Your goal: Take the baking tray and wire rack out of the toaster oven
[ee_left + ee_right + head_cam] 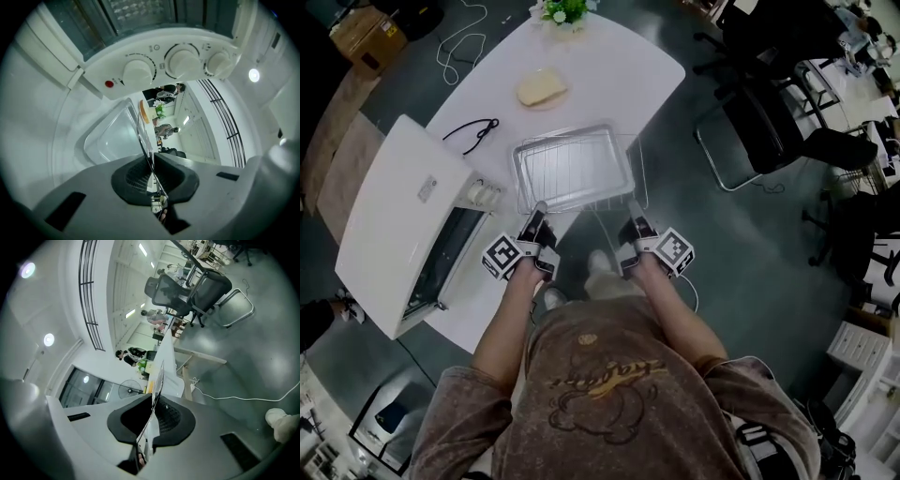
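Head view: baking tray point(574, 167) lies on wire rack point(640, 178), both outside toaster oven point(403, 216), just right of it, over table point(619, 75) near edge. Left gripper point(538, 216) and right gripper point(635, 225) each pinch rack's near edge. Stack lies ahead of both, long axis crosswise, so lowering likely must stay level.

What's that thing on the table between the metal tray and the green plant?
In the head view, a slice of bread lies between the baking tray and the plant.
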### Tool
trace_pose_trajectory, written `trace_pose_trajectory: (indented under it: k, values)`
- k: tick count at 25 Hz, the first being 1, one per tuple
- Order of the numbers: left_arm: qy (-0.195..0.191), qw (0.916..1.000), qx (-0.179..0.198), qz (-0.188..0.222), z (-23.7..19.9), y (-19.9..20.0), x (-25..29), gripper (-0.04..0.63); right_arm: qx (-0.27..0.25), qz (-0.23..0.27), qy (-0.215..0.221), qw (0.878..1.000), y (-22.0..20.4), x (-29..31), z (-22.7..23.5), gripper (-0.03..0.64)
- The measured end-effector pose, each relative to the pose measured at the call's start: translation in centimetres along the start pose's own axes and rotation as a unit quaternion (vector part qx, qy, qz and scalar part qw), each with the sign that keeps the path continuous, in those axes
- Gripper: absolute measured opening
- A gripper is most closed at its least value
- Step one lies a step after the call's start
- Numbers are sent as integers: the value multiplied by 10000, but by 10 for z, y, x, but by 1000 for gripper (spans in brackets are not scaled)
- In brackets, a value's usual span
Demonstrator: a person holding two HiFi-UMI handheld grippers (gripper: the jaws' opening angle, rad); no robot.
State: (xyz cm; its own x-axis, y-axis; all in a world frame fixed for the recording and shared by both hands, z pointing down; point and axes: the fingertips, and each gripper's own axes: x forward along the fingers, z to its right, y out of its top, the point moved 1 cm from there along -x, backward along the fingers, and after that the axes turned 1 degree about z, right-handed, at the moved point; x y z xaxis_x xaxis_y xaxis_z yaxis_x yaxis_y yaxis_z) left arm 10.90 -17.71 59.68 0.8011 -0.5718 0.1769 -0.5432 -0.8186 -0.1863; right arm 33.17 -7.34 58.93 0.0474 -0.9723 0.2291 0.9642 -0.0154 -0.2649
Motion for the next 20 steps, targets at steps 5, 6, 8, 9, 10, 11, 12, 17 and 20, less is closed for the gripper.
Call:
trace_pose_trajectory:
  k: [5, 6, 8, 9, 10, 11, 12, 17, 20]
  values:
    - [135, 9999, -81, -13, -3, 8, 14, 9, 146, 20, -146, 9998, 5, 14, 4, 11]
    - [166, 9998, -111, 9, -4, 9, 16, 9, 164, 42, -148, 9997, 6, 16, 3, 11]
    - [312, 9993, -204, 62, -8, 11, 17, 10, 201, 67, -150, 9997, 7, 20, 1, 9]
    - [412, 9988, -251, 70, -11, 11, 16, 11, 223, 68, -155, 9996, 6, 22, 0, 9]
    - [500, 9983, -286, 58, -14, 10, 14, 12, 242, 68, -156, 9996, 5, 23, 0, 8]
    - [559, 9980, -309, 29, -16, 9, 11, 23, 254, 71, -151, 9995, 2, 25, -1, 6]
    - [589, 9977, -326, -5, -17, 7, 8, 76, 257, 75, -143, 9995, 0, 26, -1, 4]
    - [561, 9976, -399, -88, -11, -2, -6, 124, 356, 164, -159, 9991, -2, 24, 8, 3]
    - [562, 9970, -517, -155, -12, -5, -17, 126, 417, 249, -166, 9987, -7, 22, 14, 3]
